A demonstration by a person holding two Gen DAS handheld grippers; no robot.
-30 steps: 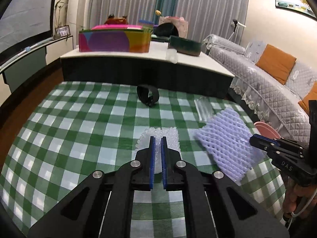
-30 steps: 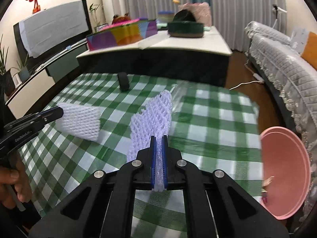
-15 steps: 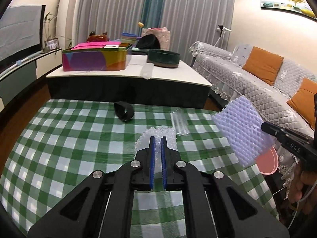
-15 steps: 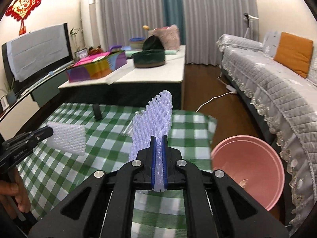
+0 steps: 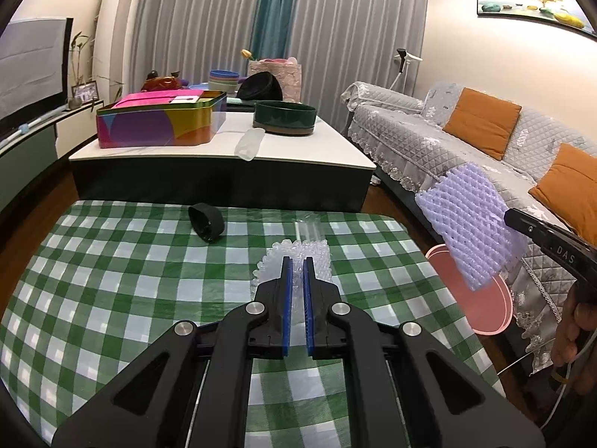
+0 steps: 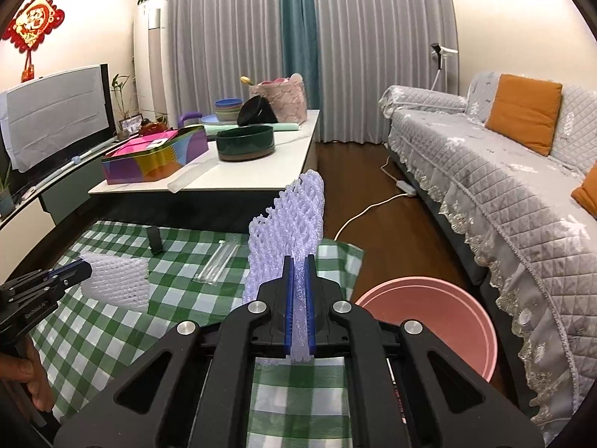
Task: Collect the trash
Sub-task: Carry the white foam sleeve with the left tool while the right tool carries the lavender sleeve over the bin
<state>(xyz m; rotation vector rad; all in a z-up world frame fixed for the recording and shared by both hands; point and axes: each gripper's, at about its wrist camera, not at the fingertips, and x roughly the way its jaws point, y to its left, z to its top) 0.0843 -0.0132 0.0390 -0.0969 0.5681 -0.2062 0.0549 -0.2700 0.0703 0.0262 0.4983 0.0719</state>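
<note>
Foam fills my left gripper [image 5: 296,287]: in the left wrist view its blue pads are clamped on a white net [image 5: 294,261], which sticks out past the fingertips, above the checked cloth [image 5: 112,298]. Ahead and to the left of the tips lies a black band [image 5: 206,222] on the cloth; straight ahead, just beyond the net, lies a clear wrapper [image 5: 309,227]. Off to my right, past the cloth's edge, the right gripper [image 5: 522,226] holds a purple net [image 5: 474,224] in the air over a pink bin [image 5: 485,313], which sits low beside the sofa [image 5: 447,138].

From the right wrist view, my right gripper [image 6: 298,298] is clenched on the purple net [image 6: 291,220], which stands up between the pads and rises well past the tips. The bin [image 6: 440,317] is just right of the tool and lower, its mouth open to me. To my left, the left gripper [image 6: 72,270] grips the white net [image 6: 119,282] above the cloth [image 6: 112,336]. Ahead and left of my tips the wrapper [image 6: 220,261] lies flat, with the band [image 6: 155,239] farther left beyond it. Whether the purple net's tip is directly over the bin, I cannot tell from here.
</note>
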